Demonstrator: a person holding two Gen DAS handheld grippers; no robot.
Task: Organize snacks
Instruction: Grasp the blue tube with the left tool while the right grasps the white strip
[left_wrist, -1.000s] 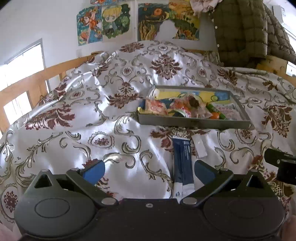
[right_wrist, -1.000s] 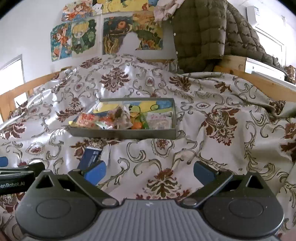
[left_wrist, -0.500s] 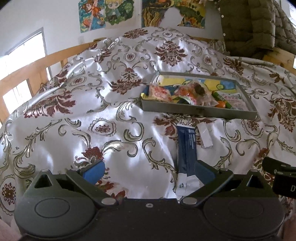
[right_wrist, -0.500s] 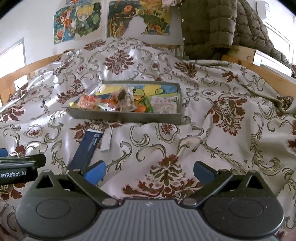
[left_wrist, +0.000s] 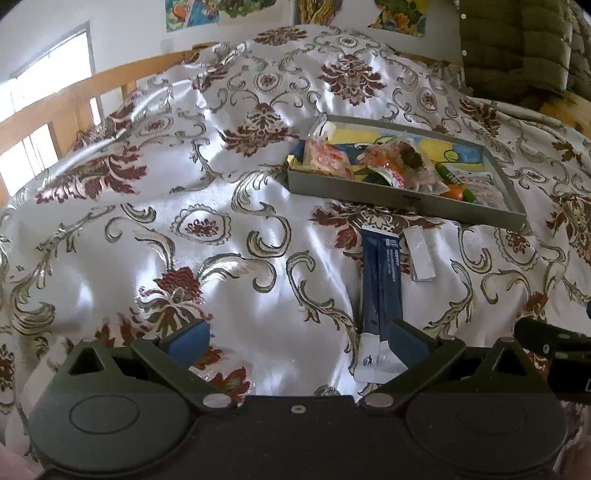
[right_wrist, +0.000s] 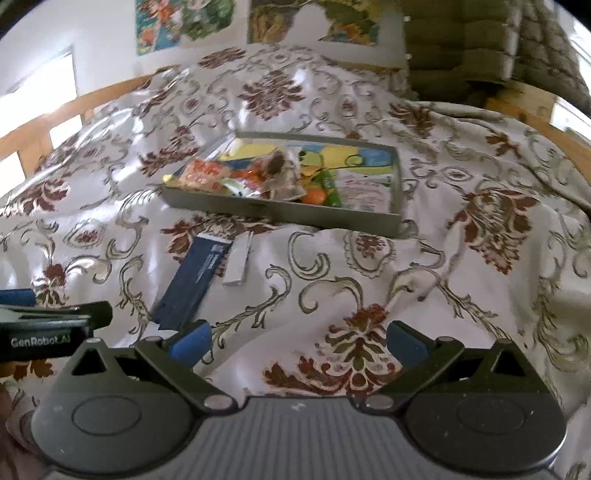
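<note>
A long dark-blue snack packet (left_wrist: 380, 291) (right_wrist: 192, 286) lies on the patterned bedspread, with a small white sachet (left_wrist: 419, 253) (right_wrist: 238, 260) beside it. Behind them sits a grey tray (left_wrist: 399, 197) (right_wrist: 280, 212) holding several colourful snack packs. My left gripper (left_wrist: 295, 341) stands open over the bedspread, its right fingertip just above the packet's white near end. My right gripper (right_wrist: 297, 341) is open too, to the right of the packet, with nothing between its fingers.
A wooden bed rail (left_wrist: 74, 99) runs along the left side. An olive quilted jacket (left_wrist: 524, 44) hangs at the back right, and cartoon posters (right_wrist: 184, 22) cover the wall. The other gripper's body shows at each view's edge.
Both grippers have tilted down and moved forward over the bed; the tray and blue packet now sit closer and larger. Both stay open.
</note>
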